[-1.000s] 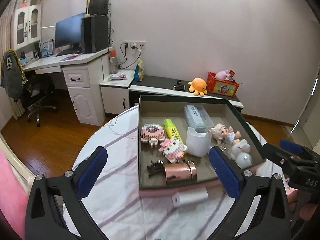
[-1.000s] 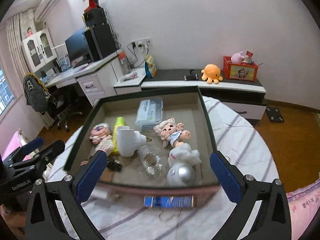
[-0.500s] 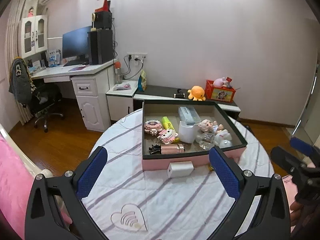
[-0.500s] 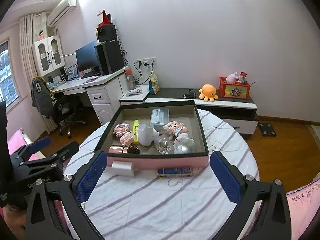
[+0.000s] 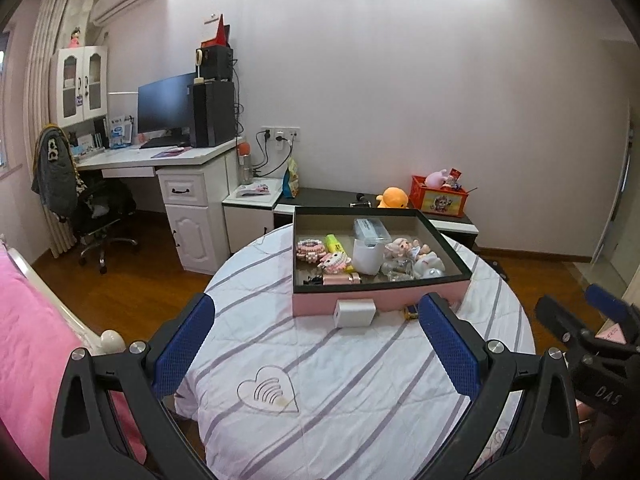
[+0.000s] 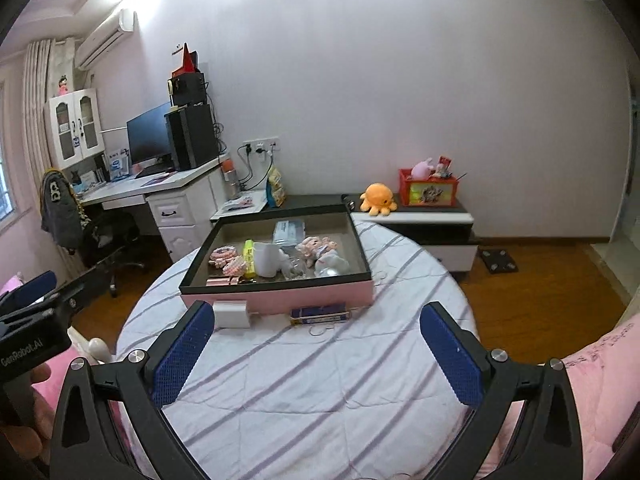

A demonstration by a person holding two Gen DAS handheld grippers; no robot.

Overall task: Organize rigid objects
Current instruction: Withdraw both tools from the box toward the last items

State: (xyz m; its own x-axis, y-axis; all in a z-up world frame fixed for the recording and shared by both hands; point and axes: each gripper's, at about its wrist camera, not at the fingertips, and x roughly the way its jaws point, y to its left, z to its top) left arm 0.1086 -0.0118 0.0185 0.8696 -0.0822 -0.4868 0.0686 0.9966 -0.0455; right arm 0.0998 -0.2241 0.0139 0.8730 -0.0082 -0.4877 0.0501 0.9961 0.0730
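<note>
From the left wrist, we have pulled well back since a second ago: the pink box [image 5: 380, 300], which then filled the space between our fingers, now sits far ahead of them on the round striped table [image 5: 320, 360]. Its long side runs across our view. A white block [image 5: 354, 313] lies against its front wall. Our left gripper [image 5: 316, 350] is spread wide, holding and touching nothing.

From the right wrist, the box [image 6: 280, 298] has likewise receded. A blue flat case [image 6: 320, 315] lies lengthwise along its front. Our right gripper [image 6: 318, 354] gapes empty.
</note>
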